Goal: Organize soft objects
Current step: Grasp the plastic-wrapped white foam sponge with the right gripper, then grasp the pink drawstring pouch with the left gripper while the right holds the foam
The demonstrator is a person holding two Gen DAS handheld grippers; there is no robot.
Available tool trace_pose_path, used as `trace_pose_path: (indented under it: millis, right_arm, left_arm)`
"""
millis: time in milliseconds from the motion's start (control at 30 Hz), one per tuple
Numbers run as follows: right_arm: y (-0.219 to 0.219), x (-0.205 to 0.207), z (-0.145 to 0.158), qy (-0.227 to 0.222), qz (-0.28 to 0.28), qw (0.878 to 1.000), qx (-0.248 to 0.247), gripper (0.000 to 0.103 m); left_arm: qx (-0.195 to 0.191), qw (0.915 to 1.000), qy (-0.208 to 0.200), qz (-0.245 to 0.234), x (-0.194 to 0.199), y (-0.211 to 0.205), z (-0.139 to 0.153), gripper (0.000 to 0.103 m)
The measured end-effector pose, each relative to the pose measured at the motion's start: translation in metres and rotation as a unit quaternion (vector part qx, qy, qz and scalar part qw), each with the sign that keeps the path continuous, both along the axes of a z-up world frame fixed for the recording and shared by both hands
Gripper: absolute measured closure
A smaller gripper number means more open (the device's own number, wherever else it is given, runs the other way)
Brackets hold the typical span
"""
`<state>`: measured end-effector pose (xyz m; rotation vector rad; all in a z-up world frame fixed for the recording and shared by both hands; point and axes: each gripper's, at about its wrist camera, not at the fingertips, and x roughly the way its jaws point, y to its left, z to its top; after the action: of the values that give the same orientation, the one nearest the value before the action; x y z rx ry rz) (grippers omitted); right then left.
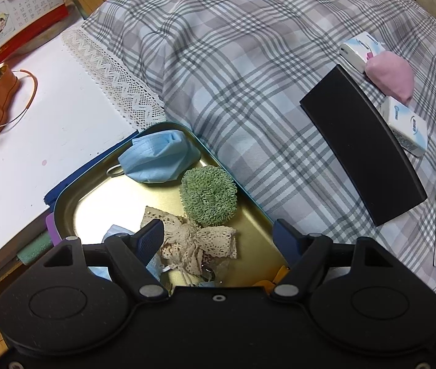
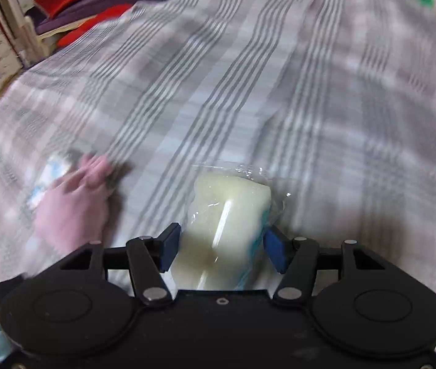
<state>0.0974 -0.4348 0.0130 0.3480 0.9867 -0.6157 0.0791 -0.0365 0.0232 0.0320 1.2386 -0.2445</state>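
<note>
Right gripper (image 2: 221, 247) is seen closed about a pale sponge sealed in clear plastic film (image 2: 228, 215), the blue pads pressed into its two sides, above the checked bedspread (image 2: 279, 77); the view is blurred. Left gripper (image 1: 218, 236) is held wide open with nothing between its fingers, over the gold tin tray (image 1: 248, 206), where a blue face mask (image 1: 156, 160), a green scrubber ball (image 1: 208, 196) and a beige lace bow (image 1: 199, 243) already lie. The sponge is judged light and very yielding, and its film slippery, so a grip across the thick middle is preferred to one on the loose wrapper edge
</note>
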Motion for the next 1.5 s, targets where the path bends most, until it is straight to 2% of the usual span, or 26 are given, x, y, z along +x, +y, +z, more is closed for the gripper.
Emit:
trace_pose_path:
  millis: [67, 133, 167, 267, 400, 533, 767, 867, 933, 1067, 1167, 1267, 1333, 1500]
  right_arm:
    - [-0.008, 0.0, 0.0, -0.004, 0.0, 1.0, 0.03, 0.038]
    - [-0.012, 0.001, 0.0, -0.004, 0.0, 0.998, 0.06, 0.025]
    - [-0.01, 0.004, 0.0, 0.001, -0.001, 0.998, 0.059, 0.019]
    - [-0.002, 0.013, -0.003, 0.016, 0.005, 0.999, 0.047, 0.019]
    - [0.001, 0.017, -0.016, 0.034, 0.011, 0.998, 0.059, 0.019]
    - [0.006, 0.015, -0.019, 0.028, 0.018, 0.998, 0.05, 0.017]
    - [0.002, 0.012, -0.021, 0.004, 0.022, 0.998, 0.065, 0.001]
    - [-0.001, 0.014, -0.02, 0.004, 0.028, 0.997, 0.074, 0.0]
    - [-0.001, 0.014, -0.018, 0.013, 0.034, 0.997, 0.07, 0.009]
    - [-0.001, 0.01, -0.014, 0.035, 0.044, 0.998, 0.03, 0.047]
    - [-0.008, 0.005, -0.011, 0.029, 0.047, 0.998, 0.038, 0.053]
    - [-0.023, -0.001, -0.005, 0.012, 0.031, 0.998, 0.062, 0.054]
    - [-0.034, -0.006, 0.0, 0.004, 0.01, 0.998, 0.061, 0.054]
    - [-0.066, -0.018, 0.006, -0.011, -0.04, 0.997, 0.063, 0.054]
  left_arm:
    - [0.0, 1.0, -0.004, -0.003, 0.0, -0.002, 0.0, 0.03]
    - [-0.003, 0.9999, -0.009, -0.006, 0.0, -0.003, 0.002, 0.03]
    - [-0.006, 0.9999, -0.011, -0.007, 0.0, -0.004, 0.003, 0.03]
    - [-0.014, 0.9996, -0.022, -0.012, -0.001, -0.006, 0.007, 0.029]
    - [-0.021, 0.9987, -0.043, -0.019, -0.004, -0.009, 0.012, 0.029]
    - [-0.031, 0.9972, -0.063, -0.024, -0.006, -0.012, 0.017, 0.029]
    - [-0.046, 0.9937, -0.098, -0.032, -0.012, -0.021, 0.025, 0.029]
    - [-0.053, 0.9917, -0.113, -0.031, -0.014, -0.027, 0.032, 0.029]
    - [-0.061, 0.9915, -0.112, -0.024, -0.011, -0.033, 0.037, 0.029]
    - [-0.09, 0.9915, -0.091, -0.027, 0.007, -0.057, 0.048, 0.03]
    - [-0.08, 0.9905, -0.099, -0.051, 0.018, -0.089, 0.061, 0.029]
    - [-0.065, 0.9869, -0.121, -0.085, 0.028, -0.127, 0.076, 0.022]
    - [-0.059, 0.9848, -0.126, -0.104, 0.036, -0.151, 0.082, 0.021]
    - [-0.034, 0.9867, -0.104, -0.12, 0.065, -0.207, 0.074, 0.019]
